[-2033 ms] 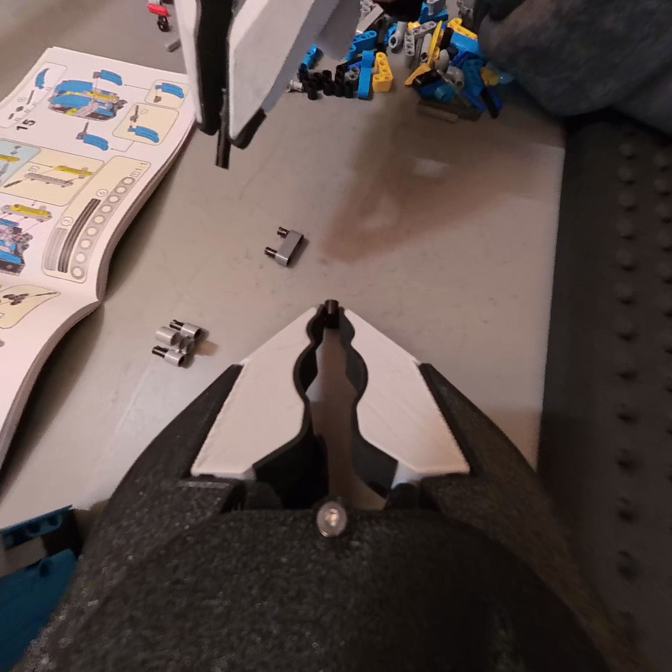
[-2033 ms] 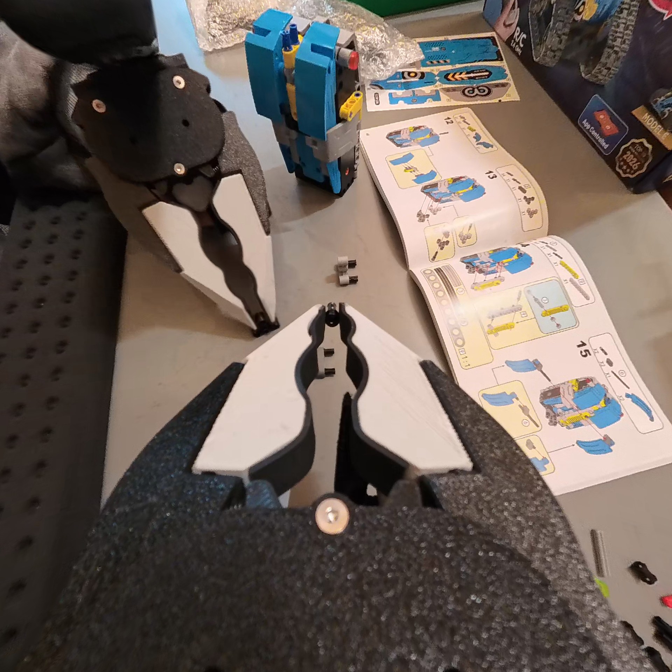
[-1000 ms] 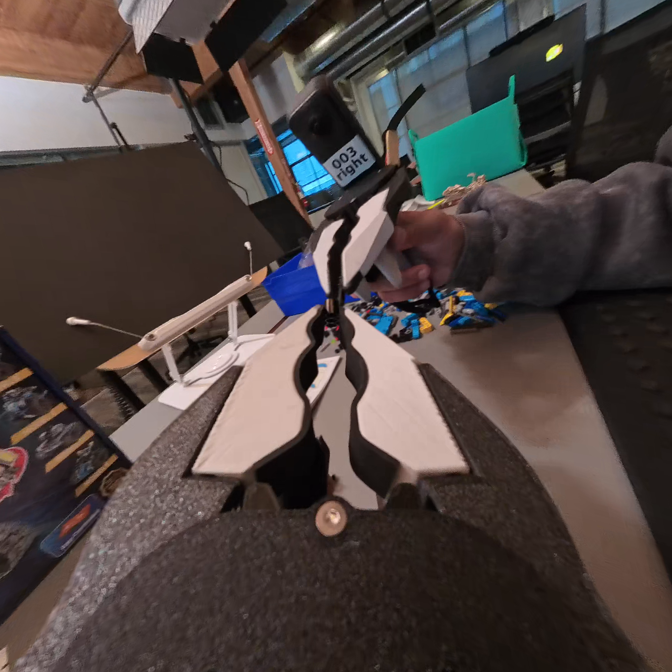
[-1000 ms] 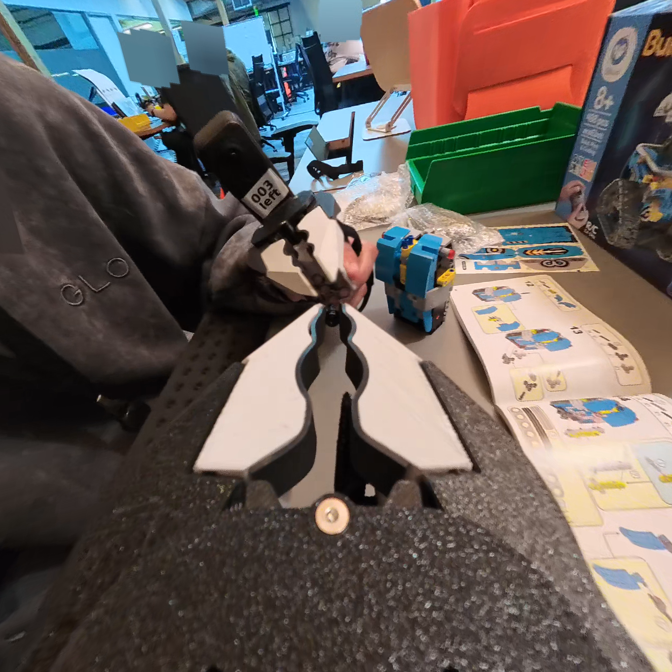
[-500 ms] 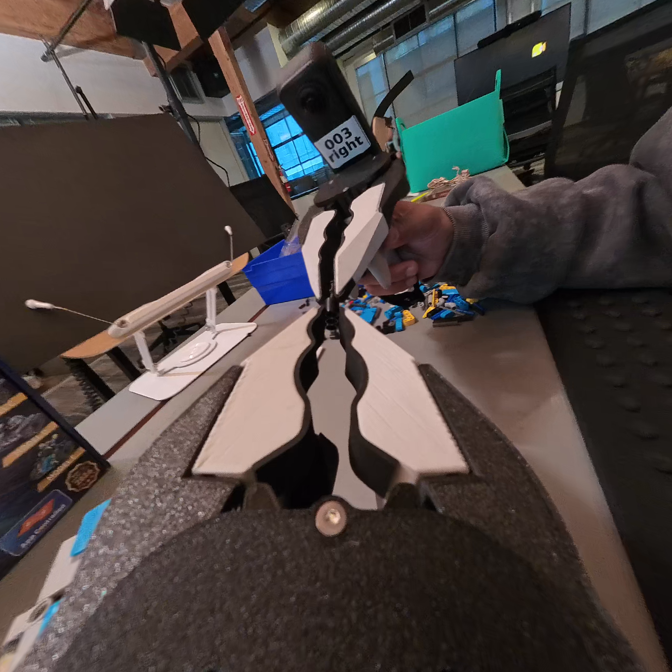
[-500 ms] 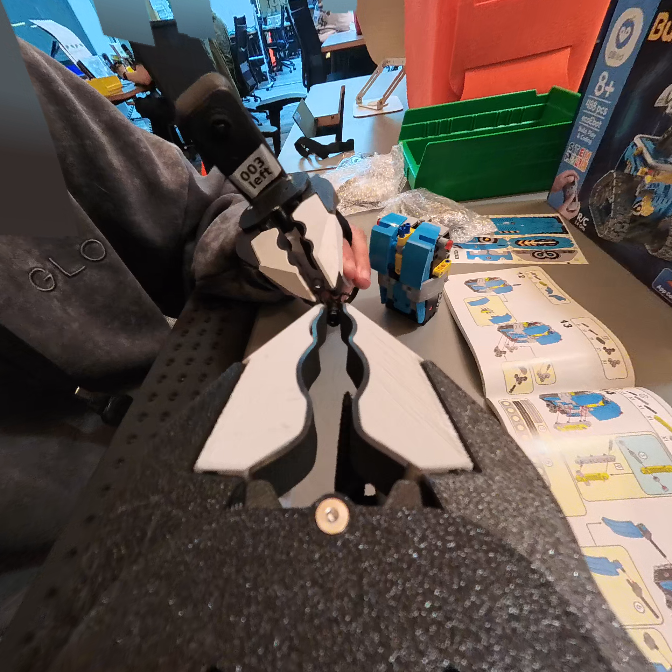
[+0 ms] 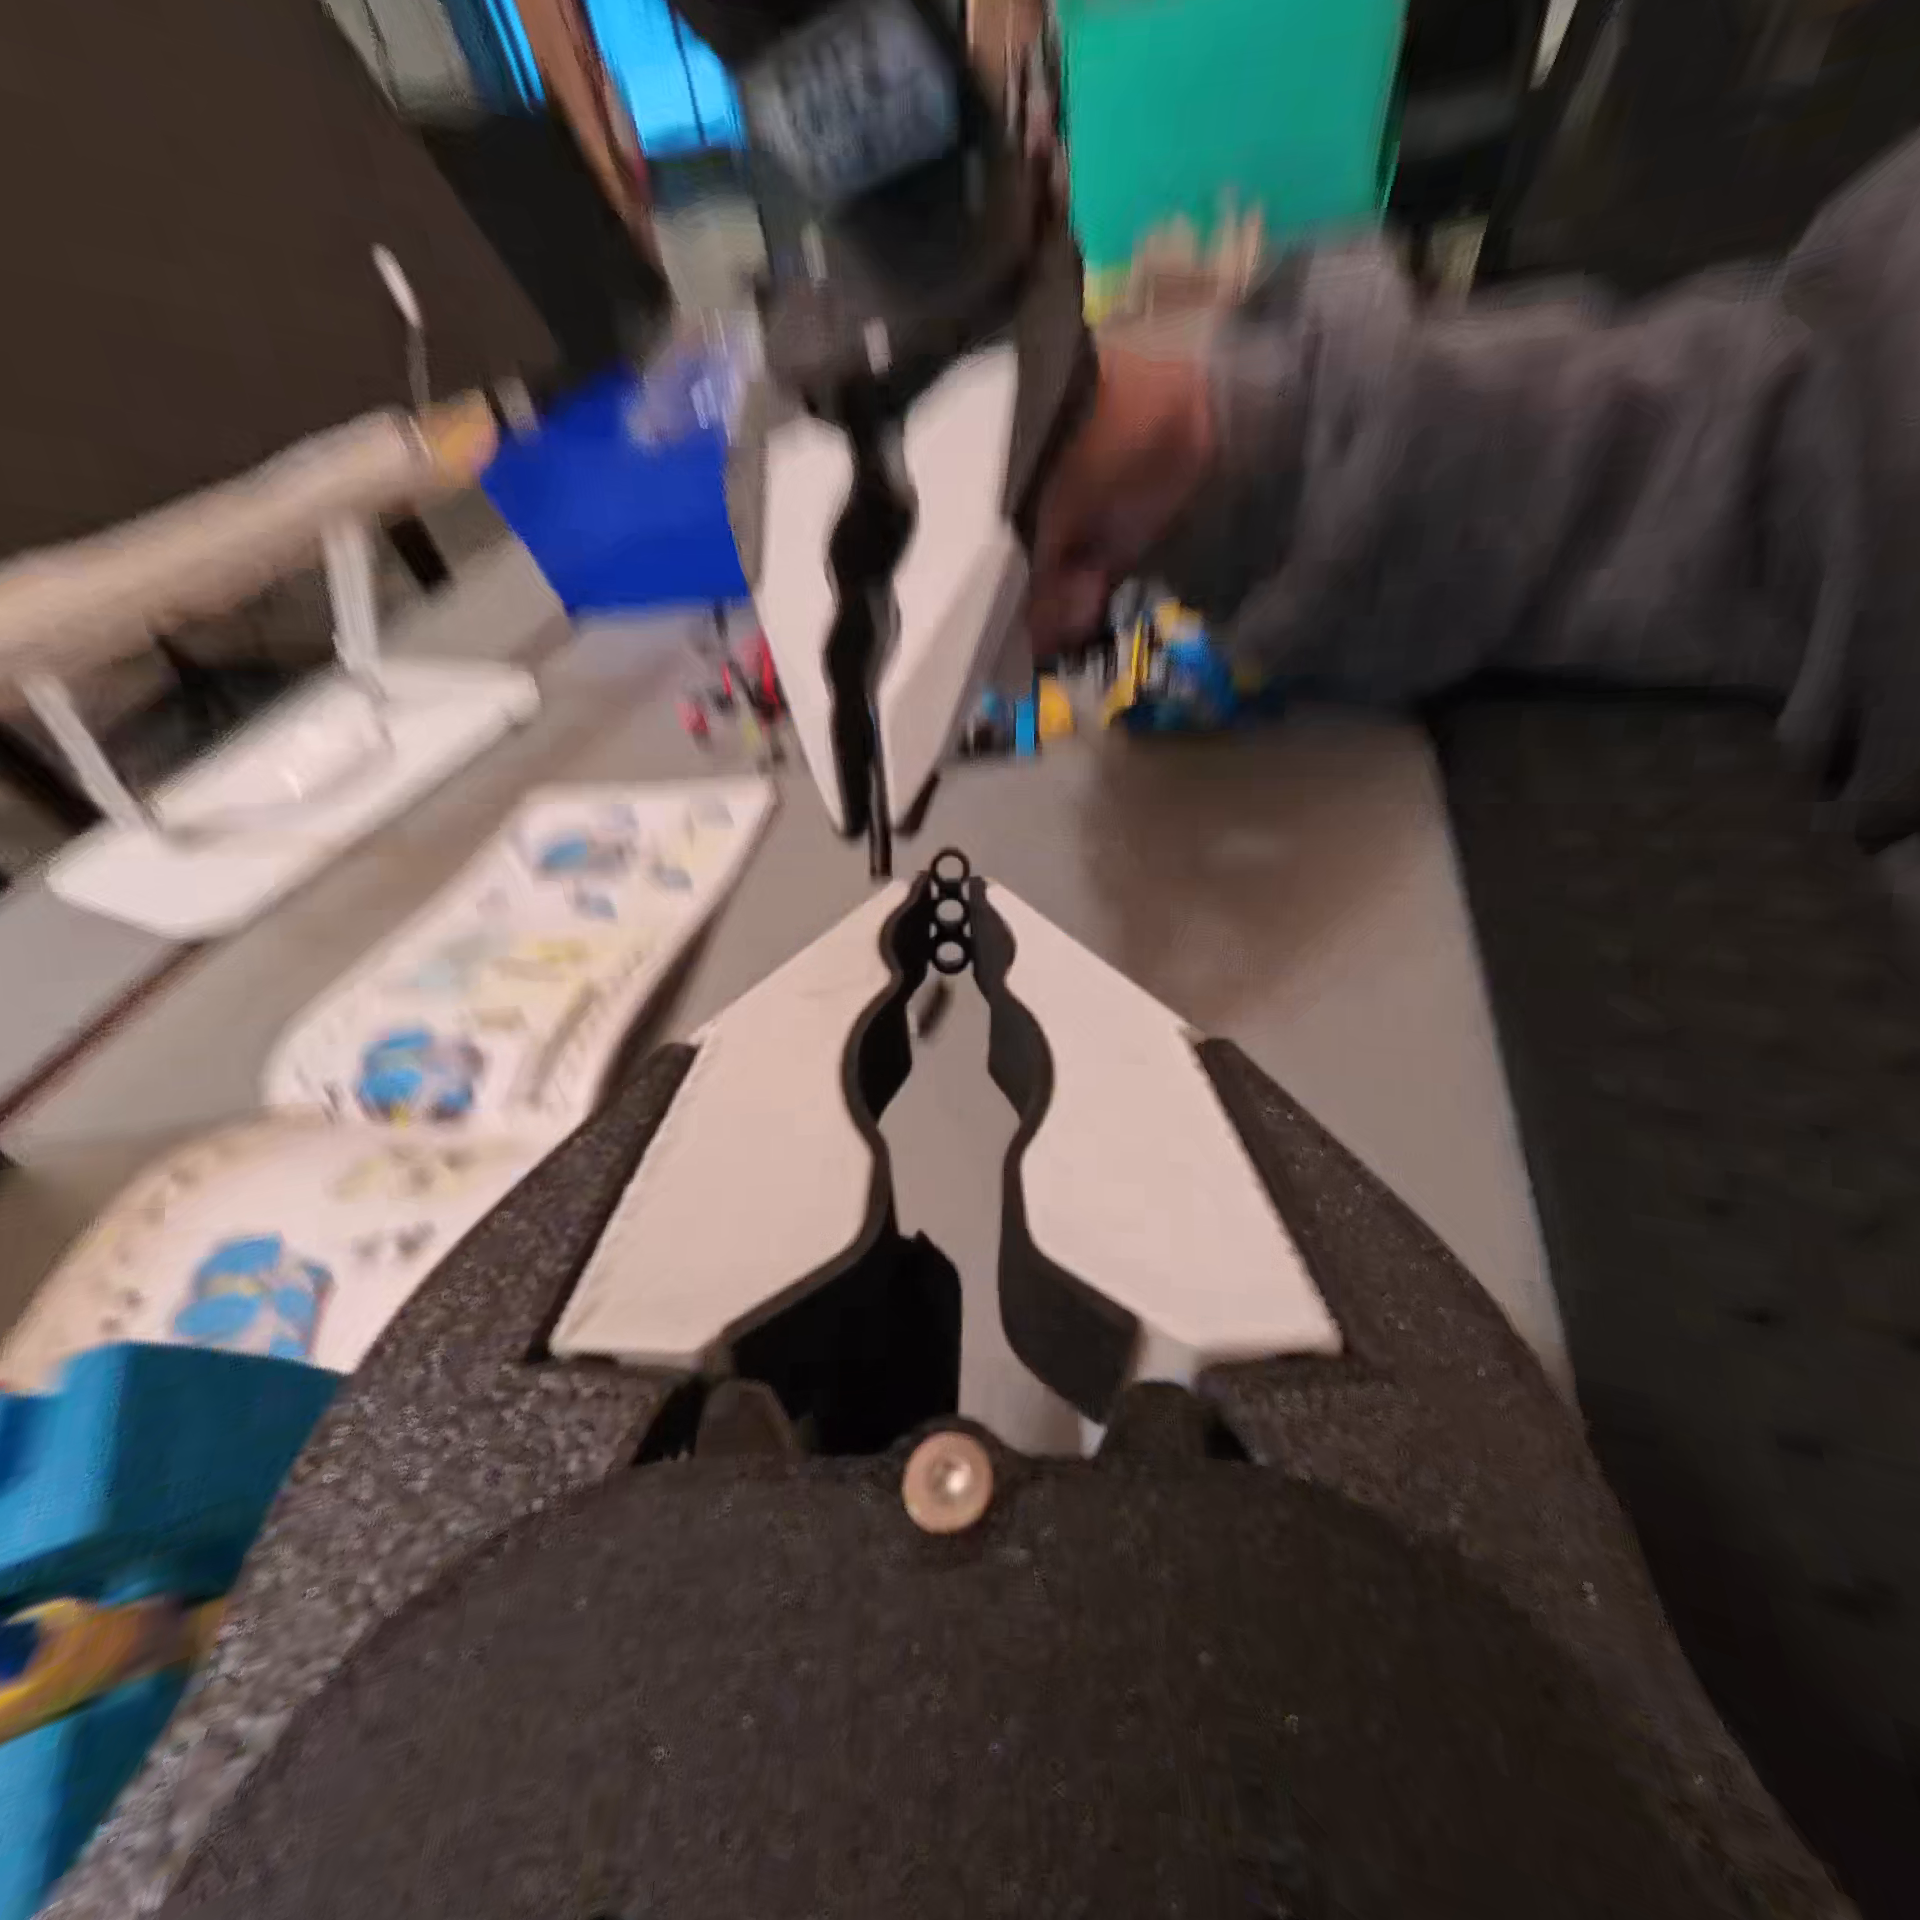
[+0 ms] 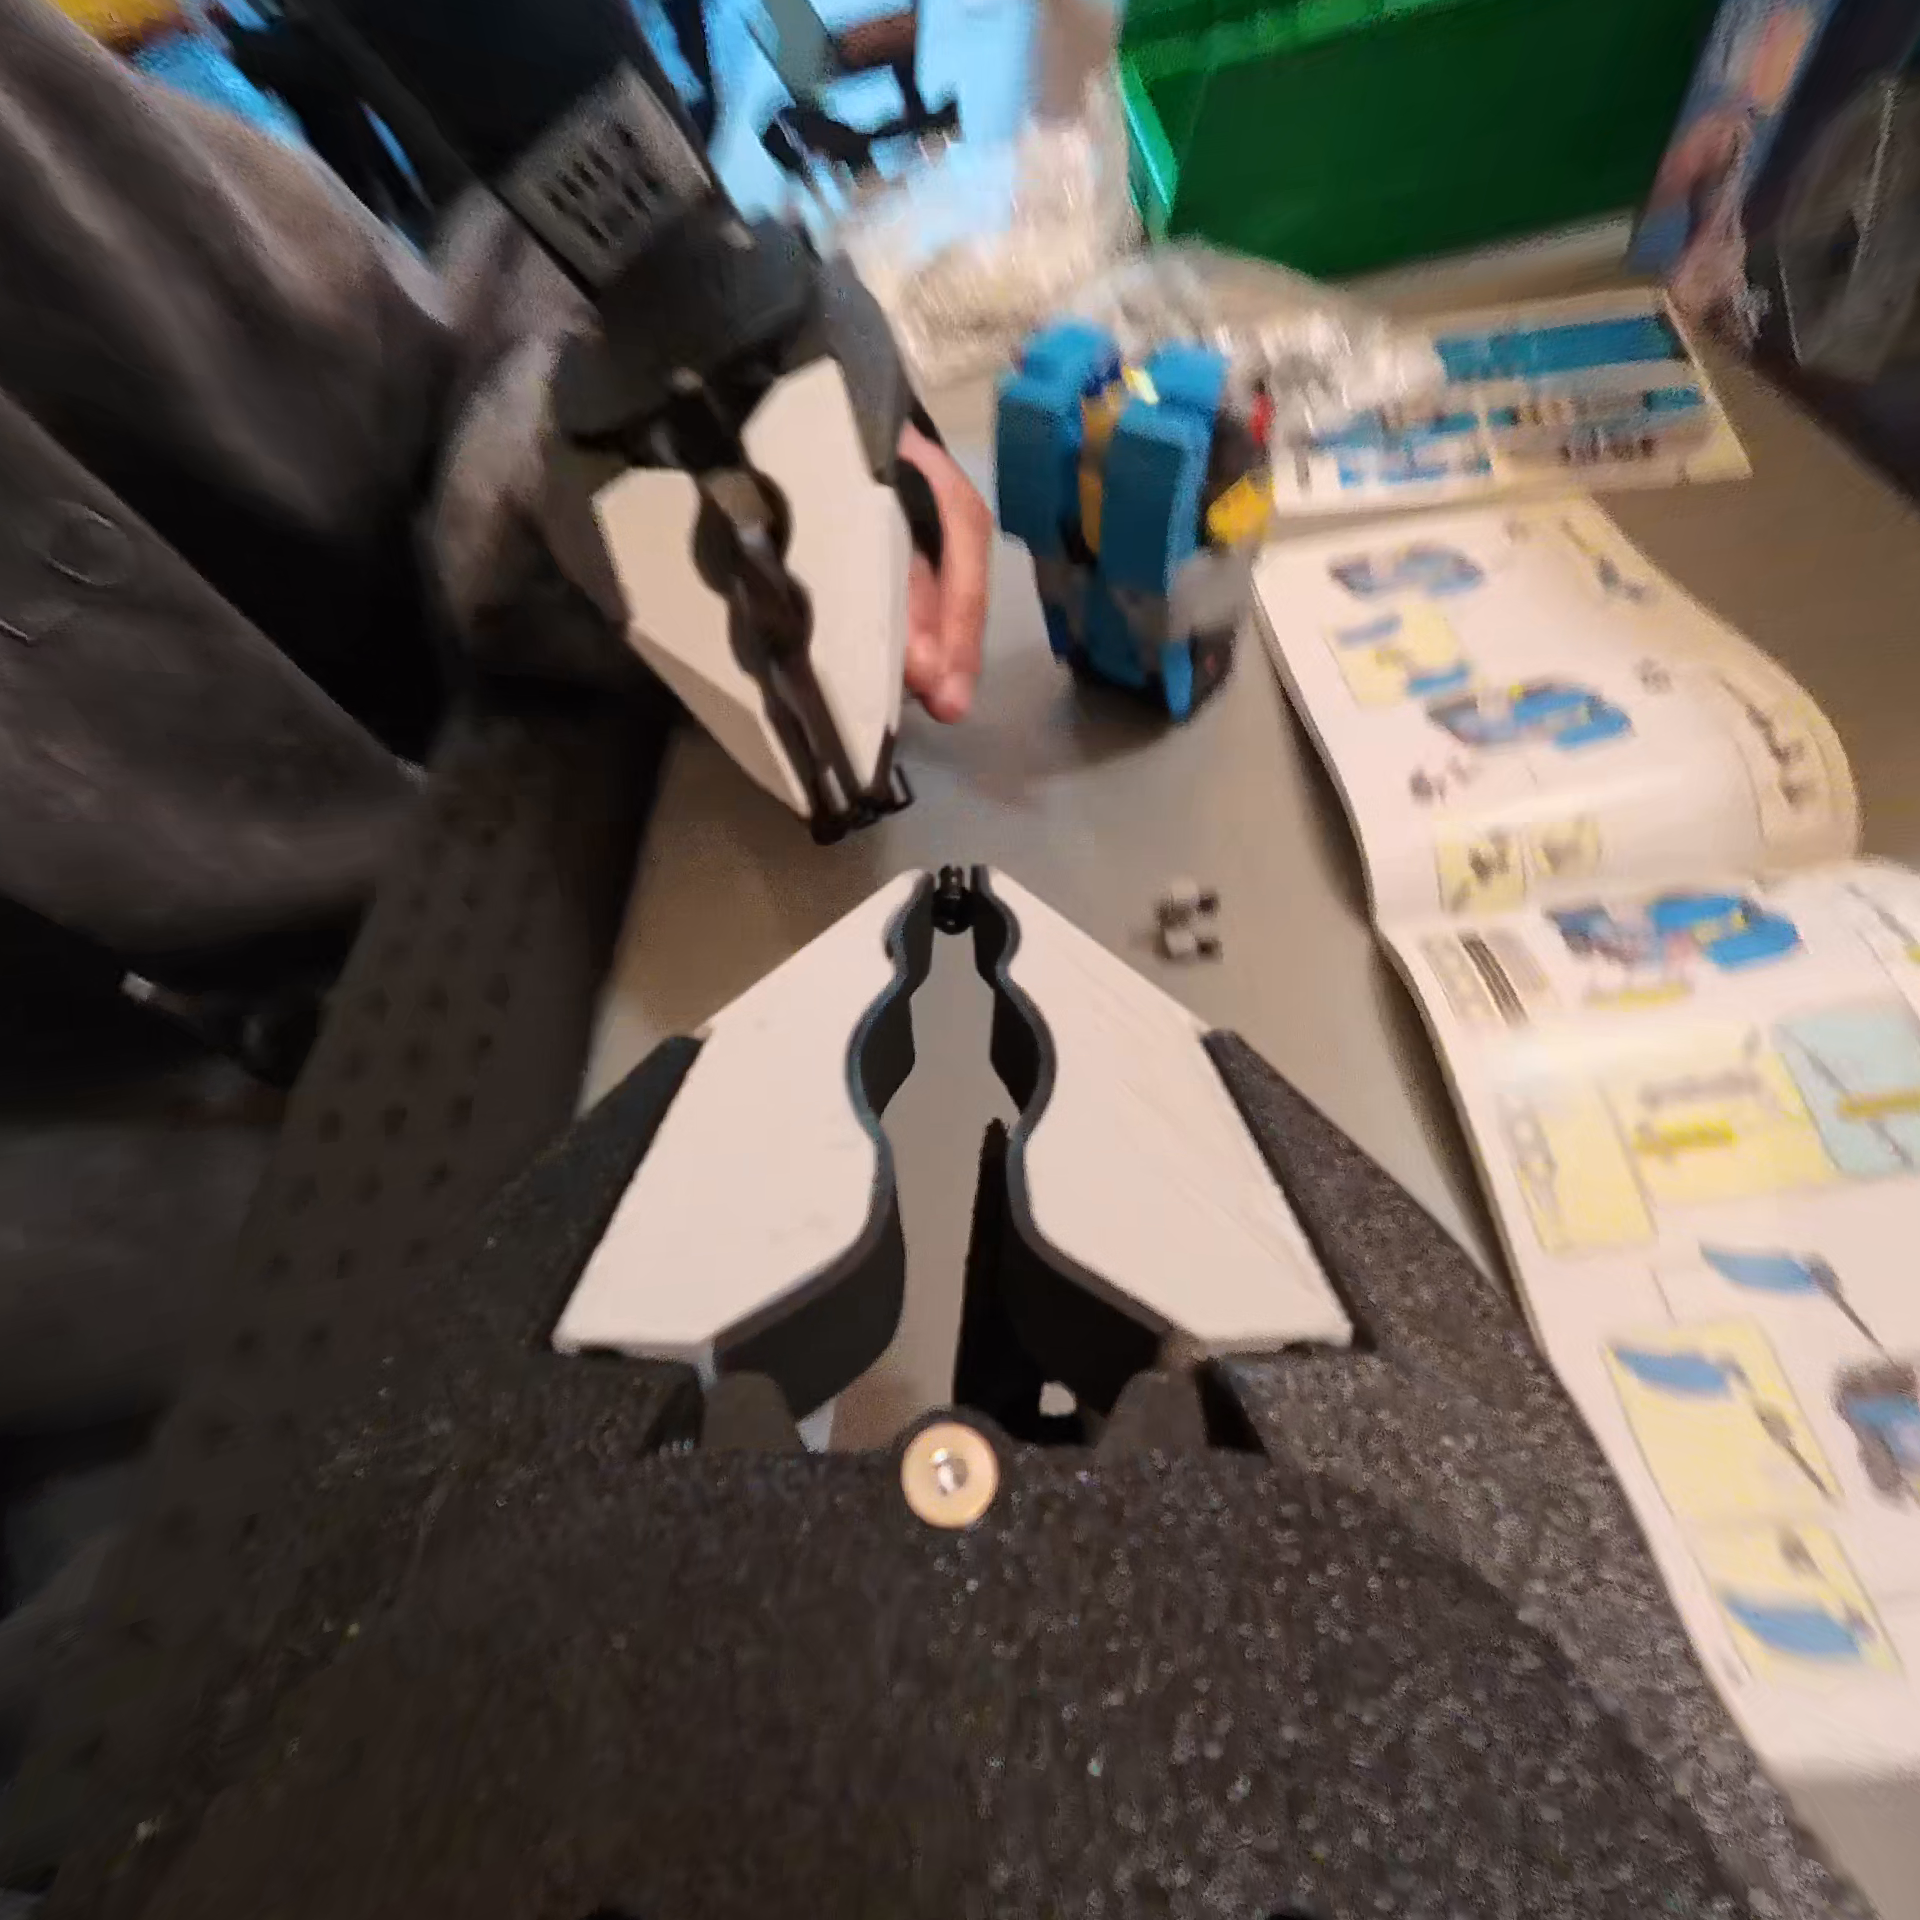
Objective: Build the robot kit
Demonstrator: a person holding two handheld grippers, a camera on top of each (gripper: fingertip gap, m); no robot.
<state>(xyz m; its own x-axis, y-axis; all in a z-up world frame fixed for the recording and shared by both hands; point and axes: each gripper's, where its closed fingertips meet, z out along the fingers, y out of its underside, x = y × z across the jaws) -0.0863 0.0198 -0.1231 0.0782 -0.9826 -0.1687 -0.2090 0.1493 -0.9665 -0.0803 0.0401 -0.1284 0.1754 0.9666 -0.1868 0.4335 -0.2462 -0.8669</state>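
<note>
1. Grey tabletop [image 8: 1091,831] fills both my views, with a black dimpled mat [image 8: 416,1039] along its near edge; much of the scene is smeared by motion.
2. Printed pages of an open instruction booklet [image 8: 1662,1039] lie right of the blue brick model [image 8: 1122,520]; I leave the print unread. A sticker sheet [image 8: 1507,416] lies beyond the booklet, and a dark printed box [image 8: 1787,156] stands at the far right.
3. Behind the model stands a green bin [image 8: 1403,135] with crinkled clear bags [image 8: 1039,260] before it; I cannot tell what the bin holds. My left view shows a blue tub [image 7: 613,499] and a loose heap of coloured bricks [image 7: 1143,665] beside a grey sleeve [image 7: 1507,468].
4. My left gripper [image 7: 948,883], white wedge fingers in black foam, has its jaws clamped on a short black beam with round holes [image 7: 948,920], held above the table.
5. My right gripper [image 8: 951,883] has its jaws pinched together on a small black pin [image 8: 949,902]. Both tips are near each other, apart.
6. A small grey piece with pins [image 8: 1184,925] rests on the table in front of the model, nearer the booklet.
</note>
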